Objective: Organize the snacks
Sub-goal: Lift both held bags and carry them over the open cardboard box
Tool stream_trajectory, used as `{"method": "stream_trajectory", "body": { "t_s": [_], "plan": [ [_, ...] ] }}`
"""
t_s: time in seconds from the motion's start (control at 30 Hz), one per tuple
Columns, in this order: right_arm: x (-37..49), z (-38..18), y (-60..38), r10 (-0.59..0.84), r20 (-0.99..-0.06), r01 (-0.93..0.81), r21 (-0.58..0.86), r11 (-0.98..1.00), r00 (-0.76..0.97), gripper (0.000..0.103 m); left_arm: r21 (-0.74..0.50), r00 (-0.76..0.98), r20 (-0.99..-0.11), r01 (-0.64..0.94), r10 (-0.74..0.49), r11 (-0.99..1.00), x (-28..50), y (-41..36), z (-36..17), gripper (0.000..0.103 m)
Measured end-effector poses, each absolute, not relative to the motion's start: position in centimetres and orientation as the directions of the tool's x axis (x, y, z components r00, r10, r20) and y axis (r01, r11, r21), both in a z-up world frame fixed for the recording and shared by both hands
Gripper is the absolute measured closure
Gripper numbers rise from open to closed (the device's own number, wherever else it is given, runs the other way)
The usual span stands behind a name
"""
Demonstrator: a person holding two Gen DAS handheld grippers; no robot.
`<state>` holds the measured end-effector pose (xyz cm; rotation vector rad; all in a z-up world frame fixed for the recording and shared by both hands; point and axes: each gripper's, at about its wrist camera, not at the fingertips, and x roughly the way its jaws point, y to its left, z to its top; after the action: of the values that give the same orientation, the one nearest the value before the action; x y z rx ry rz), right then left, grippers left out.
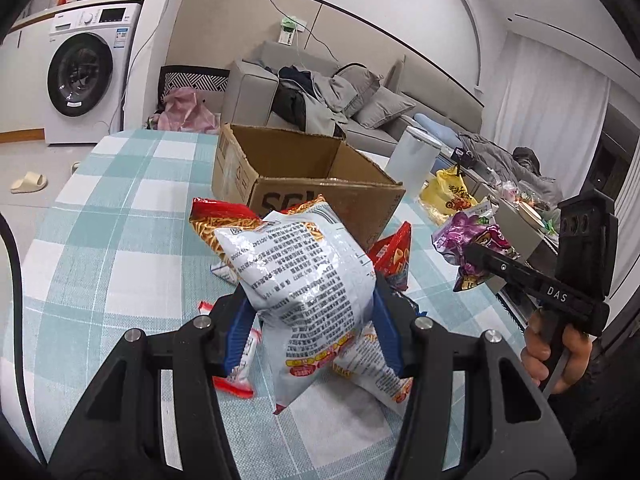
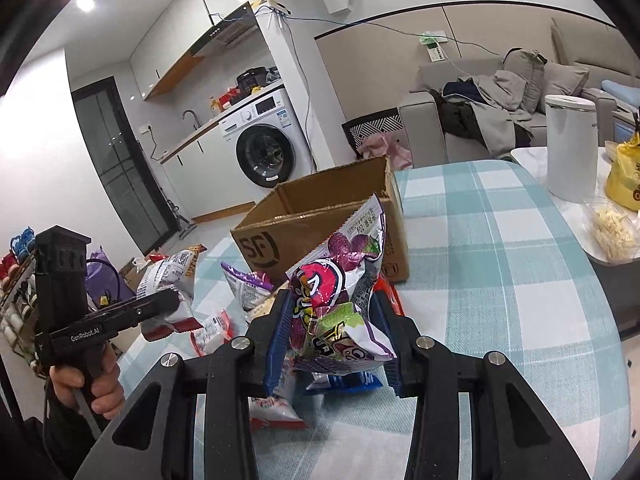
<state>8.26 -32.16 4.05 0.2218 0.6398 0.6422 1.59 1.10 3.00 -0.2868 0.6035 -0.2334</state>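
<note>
My left gripper (image 1: 310,312) is shut on a white snack bag (image 1: 304,280) with black print and orange noodle art, lifted above the checked tablecloth (image 1: 120,208). My right gripper (image 2: 332,324) is shut on a purple and pink snack bag (image 2: 340,292), also raised off the table. An open cardboard box (image 1: 304,168) stands just behind both bags; in the right wrist view the box (image 2: 320,216) shows an SF logo. Several loose snack packets (image 2: 240,288) lie on the cloth below the grippers. In the left wrist view the right gripper (image 1: 472,252) holds its purple bag (image 1: 468,240); in the right wrist view the left gripper (image 2: 172,300) holds its white bag (image 2: 168,276).
A white cylindrical appliance (image 2: 570,148) and a yellow bag (image 2: 624,176) stand at the table's far right side. A grey sofa (image 1: 360,96) with clothes lies behind the table, and a washing machine (image 1: 86,76) stands at the far left. A person's hand (image 2: 92,384) grips the left tool's handle.
</note>
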Motion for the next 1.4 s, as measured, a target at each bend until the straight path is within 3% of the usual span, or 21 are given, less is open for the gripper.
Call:
{"method": "stream_trajectory", "body": {
  "t_s": [0.6, 1.4],
  "plan": [
    [12.0, 5.7, -30.2, 0.635, -0.471, -0.497, 0.395, 0.773, 0.613, 0.062, -0.31, 0.834, -0.484, 0.117, -0.263, 0.943, 5.2, 0.7, 6.4, 0.052],
    [19.2, 7.2, -26.0, 0.624, -0.488, -0.465, 0.417, 0.781, 0.611, 0.062, -0.252, 0.843, -0.5, 0.075, -0.196, 0.965, 13.3, -0.5, 7.5, 0.052]
  ]
}}
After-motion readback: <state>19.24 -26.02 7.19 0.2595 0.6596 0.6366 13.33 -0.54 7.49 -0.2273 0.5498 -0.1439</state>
